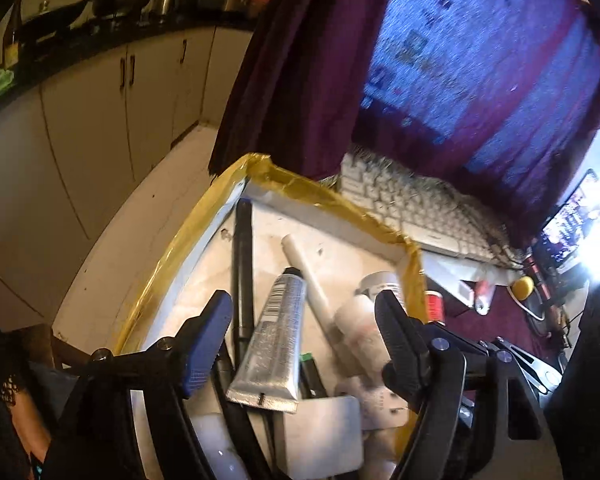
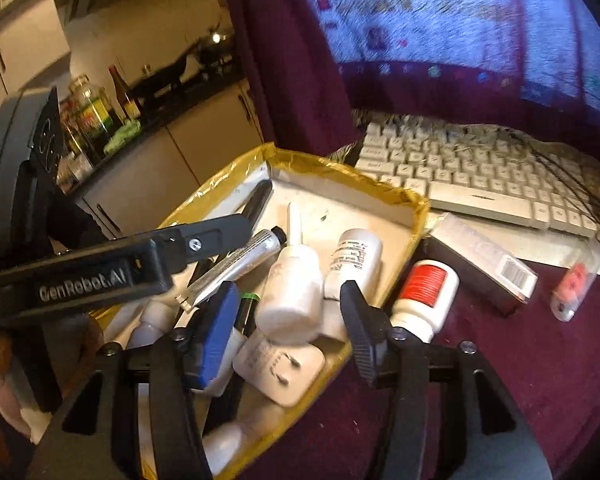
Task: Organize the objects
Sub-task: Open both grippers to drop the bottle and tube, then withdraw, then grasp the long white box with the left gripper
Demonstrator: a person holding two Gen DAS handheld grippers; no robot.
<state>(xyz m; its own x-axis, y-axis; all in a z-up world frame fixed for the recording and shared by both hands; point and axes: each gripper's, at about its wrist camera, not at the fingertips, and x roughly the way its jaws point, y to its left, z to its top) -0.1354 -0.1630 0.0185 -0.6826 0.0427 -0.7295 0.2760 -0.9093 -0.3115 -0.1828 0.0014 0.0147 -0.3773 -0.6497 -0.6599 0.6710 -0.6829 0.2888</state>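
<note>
A shallow box with yellow-taped rim holds several items: a silver tube, white bottles, a black pen and a white plug adapter. My left gripper is open above the silver tube, touching nothing. My right gripper is open over the white bottles at the box's near edge, empty. The left gripper's arm shows in the right wrist view. A white bottle with a red label lies on the maroon cloth just right of the box.
A white keyboard lies behind the box. A silver carton and a small clear tube with pink contents lie on the cloth to the right. A maroon and blue curtain hangs behind. Kitchen cabinets stand at left.
</note>
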